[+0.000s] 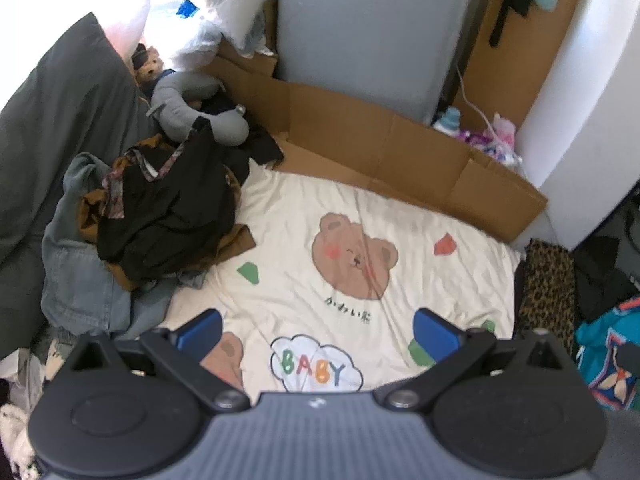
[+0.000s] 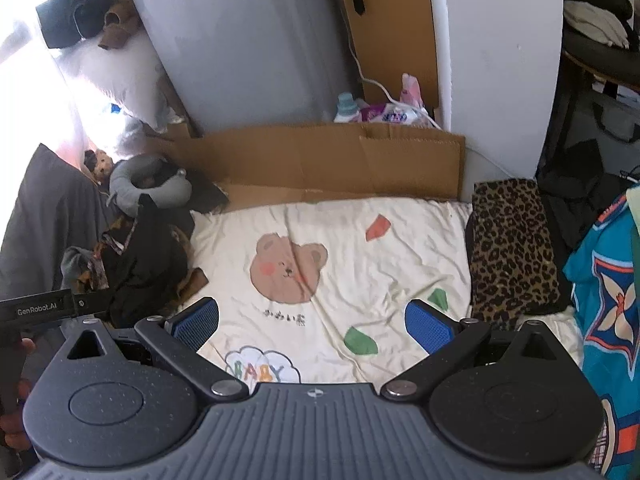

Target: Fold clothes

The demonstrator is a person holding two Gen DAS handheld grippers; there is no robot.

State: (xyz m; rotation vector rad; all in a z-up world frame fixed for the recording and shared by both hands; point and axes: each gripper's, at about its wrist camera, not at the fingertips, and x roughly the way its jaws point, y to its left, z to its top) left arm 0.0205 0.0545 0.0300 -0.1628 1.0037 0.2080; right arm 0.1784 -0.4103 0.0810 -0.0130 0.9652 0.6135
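I list colours as my cameras give them. Sheet [image 1: 400,216]: cream, printed with brown bears, green and red patches, multicoloured "BABY" lettering. Clothes pile [image 1: 160,208]: black, mustard brown, faded denim blue. Folded cloth [image 2: 514,248]: leopard spots, tan and black. Garment [image 2: 608,300]: teal with orange and white motif. Neck pillow [image 1: 200,108]: grey. Cardboard [image 1: 380,152]: brown. Finger pads [image 2: 428,324]: blue. Cabinet [image 1: 368,32]: grey, possibly pale blue.

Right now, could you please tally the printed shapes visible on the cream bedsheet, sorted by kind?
Full bear face: 1
Partly hidden bear face: 1
BABY cloud: 1
Green patches: 3 in the right wrist view, counting the one at the left wrist view's left
Red patch: 1
Total: 7
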